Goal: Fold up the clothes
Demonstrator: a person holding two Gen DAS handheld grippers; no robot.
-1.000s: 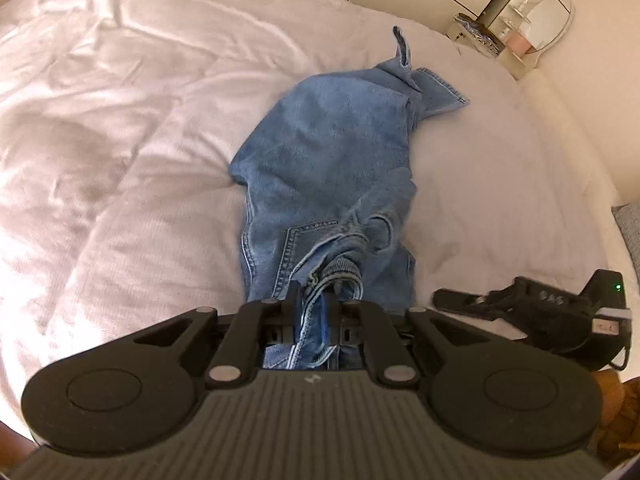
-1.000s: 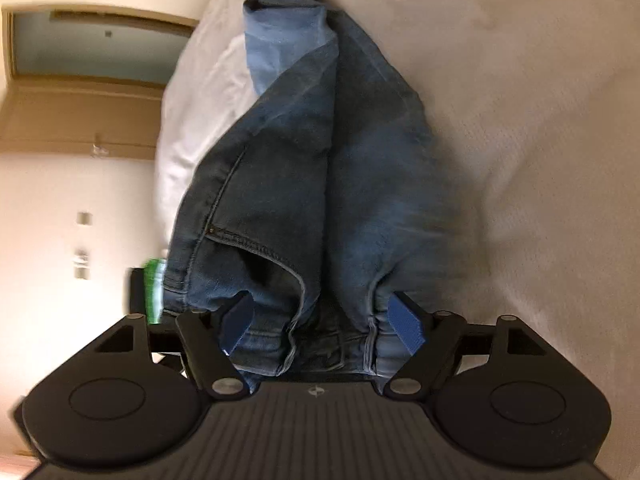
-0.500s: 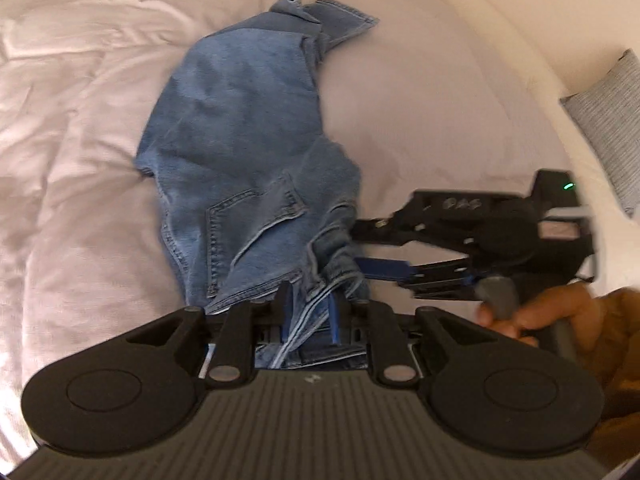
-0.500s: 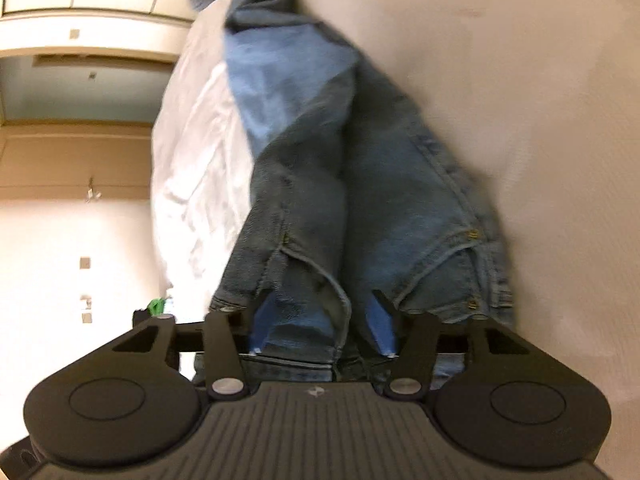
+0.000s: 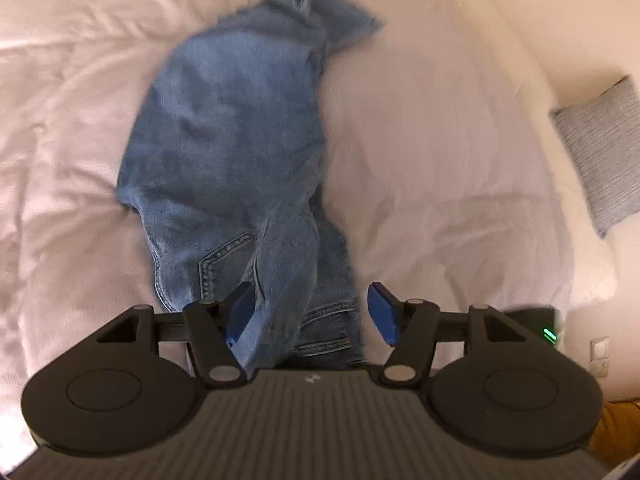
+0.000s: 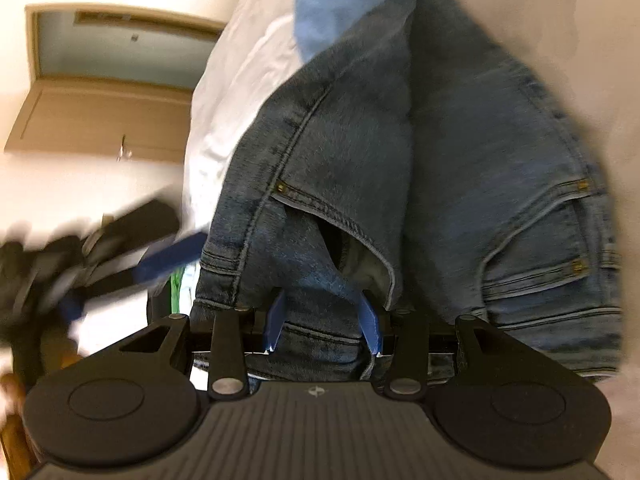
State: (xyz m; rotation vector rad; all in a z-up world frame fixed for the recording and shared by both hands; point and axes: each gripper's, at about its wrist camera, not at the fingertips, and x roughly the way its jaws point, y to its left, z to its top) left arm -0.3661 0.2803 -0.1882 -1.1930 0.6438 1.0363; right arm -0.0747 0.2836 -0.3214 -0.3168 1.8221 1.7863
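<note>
We are seeing a white duvet [image 5: 72, 128] spreading across the left of the left wrist view, with the jeans [image 5: 232, 152] lying crumpled down its middle, legs running away from us and the waistband end nearest. We are holding the left gripper [image 5: 312, 312] low over that waistband end, pointing along the legs, its blue fingers [image 5: 240, 312] spread wide apart with denim lying loose between them, gripping nothing. Far right, a grey striped cushion [image 5: 600, 152] is resting at the bed's edge.

In the right wrist view, the left gripper [image 6: 120, 252] is appearing as a dark blur at the left. Right of it, we are holding the right gripper [image 6: 322, 326] tipped sideways at the waistband, its fingers [image 6: 370, 326] part-way closed around a bunched fold of the jeans [image 6: 440, 168] beside the front pocket; we cannot tell whether they are pinching it firmly.
</note>
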